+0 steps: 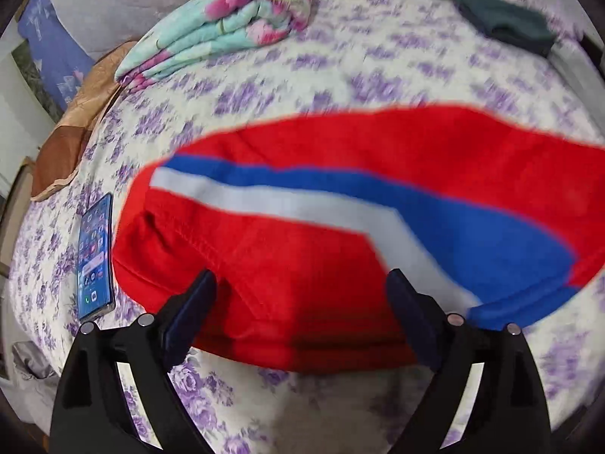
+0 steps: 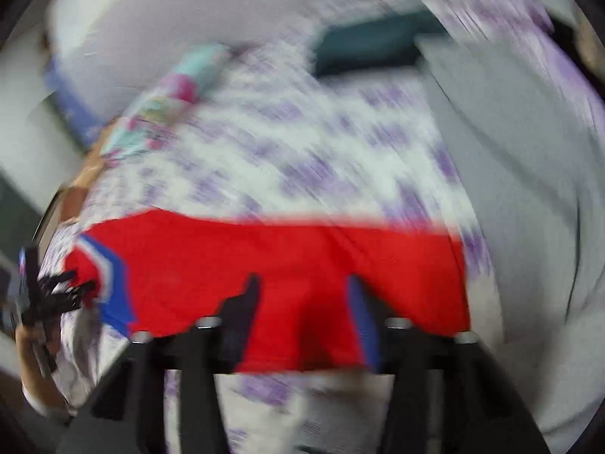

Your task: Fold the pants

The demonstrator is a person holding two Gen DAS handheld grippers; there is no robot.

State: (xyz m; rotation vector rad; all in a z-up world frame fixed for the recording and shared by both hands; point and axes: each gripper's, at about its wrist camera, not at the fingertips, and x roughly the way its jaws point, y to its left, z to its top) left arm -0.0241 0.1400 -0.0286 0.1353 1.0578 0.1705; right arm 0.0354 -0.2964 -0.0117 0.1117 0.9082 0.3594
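- My left tool [image 1: 300, 291] has its two black fingers spread wide, both over the near edge of the red fleece pants with a blue and white stripe [image 1: 302, 246]; nothing is pinched between them.
- My right tool [image 2: 302, 302] is also spread apart, its fingers over the near edge of the same red pants [image 2: 302, 265]; that view is badly blurred, so I cannot tell whether they touch the cloth.
- The pants lie folded flat on the bed with the white sheet printed in purple flowers [image 1: 340, 68].
- A smartphone with a lit screen [image 1: 94, 257] lies on the sheet just left of the pants.
- A rolled turquoise and pink floral blanket [image 1: 227, 22] lies at the far left of the bed.
- A folded dark green garment [image 1: 506, 22] sits at the far right, well apart from the pants.
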